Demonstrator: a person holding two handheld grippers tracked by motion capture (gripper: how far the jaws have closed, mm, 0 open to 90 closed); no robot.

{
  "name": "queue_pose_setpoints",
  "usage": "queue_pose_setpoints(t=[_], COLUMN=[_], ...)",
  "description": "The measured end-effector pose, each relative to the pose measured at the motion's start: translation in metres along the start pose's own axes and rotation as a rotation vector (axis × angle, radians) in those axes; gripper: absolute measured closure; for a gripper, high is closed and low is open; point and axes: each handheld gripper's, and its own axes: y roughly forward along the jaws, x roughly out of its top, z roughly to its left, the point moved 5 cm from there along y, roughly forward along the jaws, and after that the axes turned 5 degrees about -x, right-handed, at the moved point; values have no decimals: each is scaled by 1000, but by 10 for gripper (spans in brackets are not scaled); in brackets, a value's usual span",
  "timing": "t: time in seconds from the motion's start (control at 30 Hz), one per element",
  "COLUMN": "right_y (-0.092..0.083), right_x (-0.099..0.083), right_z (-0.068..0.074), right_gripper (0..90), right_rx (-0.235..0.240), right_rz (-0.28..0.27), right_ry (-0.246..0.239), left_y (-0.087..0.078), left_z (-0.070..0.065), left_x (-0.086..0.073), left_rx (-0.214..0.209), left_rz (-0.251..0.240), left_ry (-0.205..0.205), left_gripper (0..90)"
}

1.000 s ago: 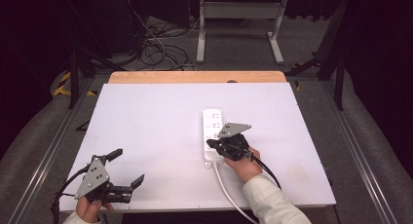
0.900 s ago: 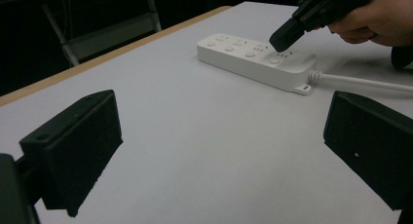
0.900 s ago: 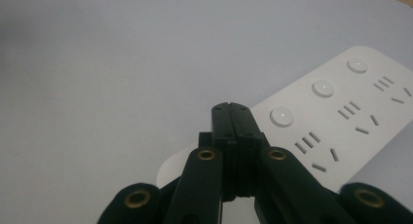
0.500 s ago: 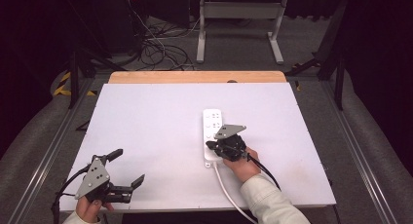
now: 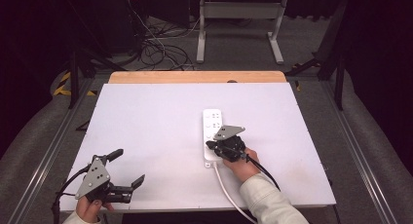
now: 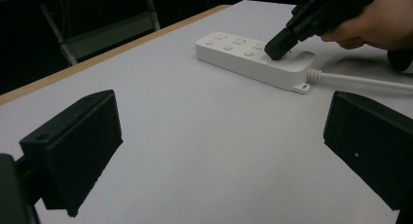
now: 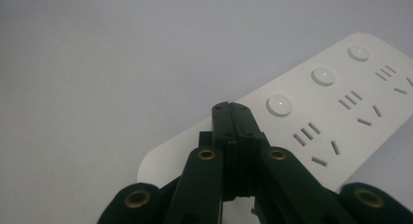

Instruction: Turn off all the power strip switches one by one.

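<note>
Power strip (image 5: pixel 213 132): a white strip is laid flat on the counter (image 5: pixel 156 136), right of centre, with its long axis running away from the person. Three round buttons (image 7: pixel 281 103) and three socket groups are seen along its top in the right gripper view.
Cord (image 5: pixel 229 190): a white cord is led from the near end of the strip toward the near edge of the counter, passing under the sleeve (image 5: pixel 265 202).
Right gripper (image 5: pixel 213 147): it is held in the right hand (image 5: pixel 241 163) over the near end of the strip. The fingers are pressed together with nothing between them. In the left gripper view the tip (image 6: pixel 277 46) is seen set down at the strip's top face, just beside the nearest button; whether it presses is not determinable.
Left gripper (image 5: pixel 127 168): it is held in the left hand (image 5: pixel 90 207) at the near left corner of the counter, well apart from the strip. The fingers (image 6: pixel 78 146) are spread wide and are empty, with bare counter seen between them.
Counter: a white top with a wooden strip (image 5: pixel 195 77) along the far edge.
</note>
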Motion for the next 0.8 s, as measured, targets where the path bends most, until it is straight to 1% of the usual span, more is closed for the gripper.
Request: queue_pose_setpoints(t=[0.3, 0.4, 0.57, 0.63, 0.73, 0.8], right_y=[0, 0, 0, 1, 0, 0], right_x=[0, 0, -2, -3, -3, -3], right_z=[1, 2, 2, 1, 2, 2], right_gripper=[900, 900, 900, 900, 900, 900], right_rx=[-6, -11, -17, -5, -18, -20], right_rz=[-2, -1, -9, -12, -12, -22], right_ry=[-3, -16, -9, 11, -1, 11], left_y=[0, 0, 0, 0, 0, 0], left_z=[0, -1, -1, -1, -1, -2], left_x=[0, 0, 0, 0, 0, 0], left_rx=[-3, -6, -5, -5, -2, -7], left_rz=[3, 5, 4, 5, 3, 1], left_ry=[1, -4, 0, 0, 2, -7], left_gripper=[10, 10, 10, 10, 10, 10])
